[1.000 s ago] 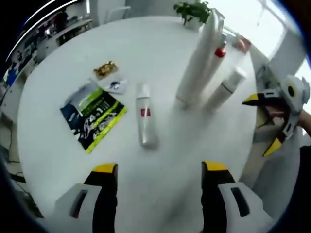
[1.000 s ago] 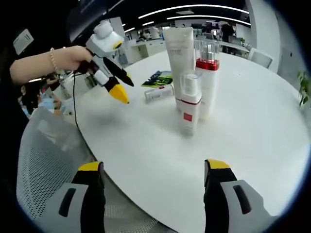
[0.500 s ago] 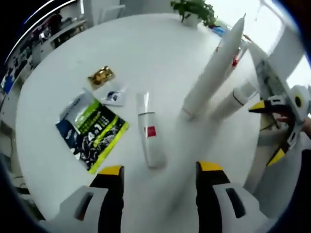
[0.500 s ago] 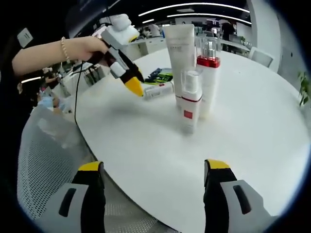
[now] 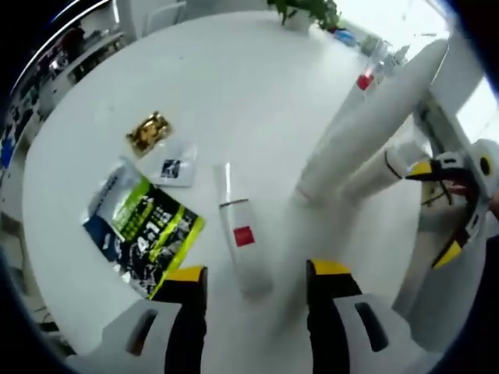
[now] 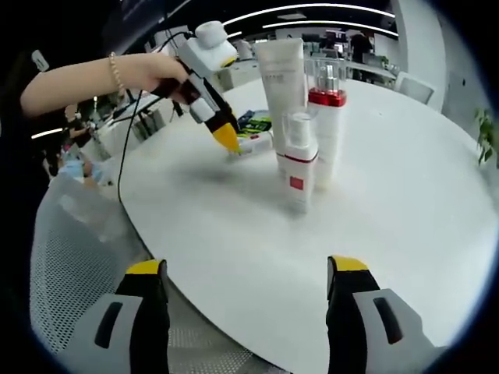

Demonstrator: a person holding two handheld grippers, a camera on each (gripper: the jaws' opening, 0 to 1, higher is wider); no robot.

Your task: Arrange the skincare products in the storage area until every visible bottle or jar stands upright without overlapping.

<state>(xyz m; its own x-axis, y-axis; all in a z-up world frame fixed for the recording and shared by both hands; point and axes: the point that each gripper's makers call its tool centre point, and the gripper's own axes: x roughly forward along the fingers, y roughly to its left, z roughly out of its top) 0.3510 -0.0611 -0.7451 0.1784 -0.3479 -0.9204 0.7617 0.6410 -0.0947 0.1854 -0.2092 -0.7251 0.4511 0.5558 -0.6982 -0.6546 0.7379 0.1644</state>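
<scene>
A white bottle with a red label (image 5: 238,234) lies flat on the round white table (image 5: 257,93). My left gripper (image 5: 259,271) is open, its yellow-tipped jaws on either side of the bottle's near end. In the right gripper view the lying bottle (image 6: 253,143) rests just under the left gripper (image 6: 226,139). Three products stand upright together: a tall white tube (image 6: 282,78), a clear bottle with a red collar (image 6: 327,117) and a small spray bottle (image 6: 296,167). My right gripper (image 6: 245,269) stands open over the table's near edge, holding nothing.
A green and black packet (image 5: 144,234), a white sachet (image 5: 173,167) and a gold packet (image 5: 148,132) lie left of the lying bottle. A potted plant (image 5: 304,9) stands at the far edge. A mesh chair (image 6: 70,257) is beside the table.
My left gripper has come down closer to the lying bottle, whose near end now sits between its jaws. The right gripper has held still.
</scene>
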